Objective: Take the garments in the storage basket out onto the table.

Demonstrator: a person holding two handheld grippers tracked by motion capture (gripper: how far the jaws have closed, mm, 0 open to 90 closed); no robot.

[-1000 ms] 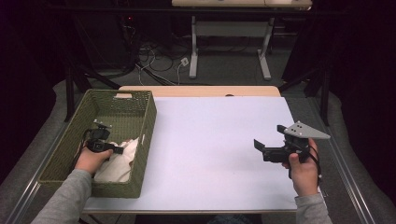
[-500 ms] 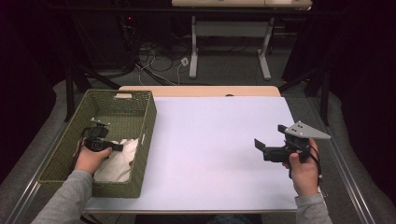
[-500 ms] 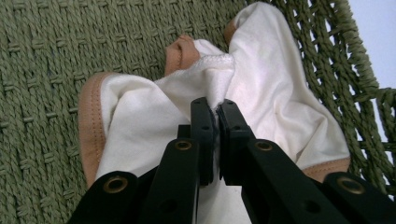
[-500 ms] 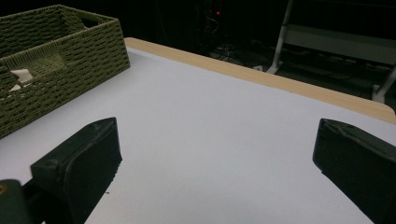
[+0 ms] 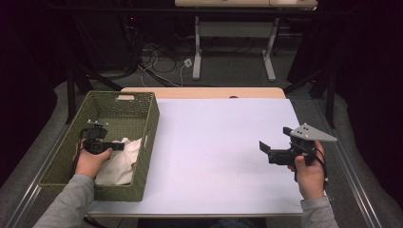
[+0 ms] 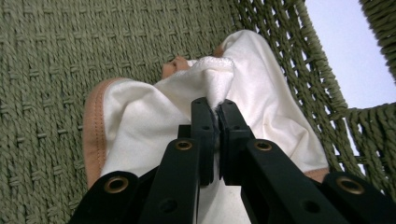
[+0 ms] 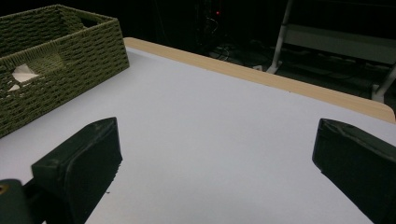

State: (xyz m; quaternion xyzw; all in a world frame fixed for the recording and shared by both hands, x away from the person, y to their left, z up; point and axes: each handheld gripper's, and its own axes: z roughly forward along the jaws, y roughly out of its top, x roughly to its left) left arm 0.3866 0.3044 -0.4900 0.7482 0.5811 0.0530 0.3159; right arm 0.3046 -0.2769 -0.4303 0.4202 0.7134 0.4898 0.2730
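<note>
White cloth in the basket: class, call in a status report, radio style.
Left gripper shut on white cloth, inside green woven basket. Right gripper open, above bare white tabletop. Nothing in the way.

The left gripper [image 5: 119, 146] is easing slightly toward six o'clock inside the basket [image 5: 147, 137], its jaws pinching the white cloth [image 5: 124, 159] along.

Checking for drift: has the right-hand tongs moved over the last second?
No. The right tongs sit at the same spot over the white table, equally far from its right edge.
</note>
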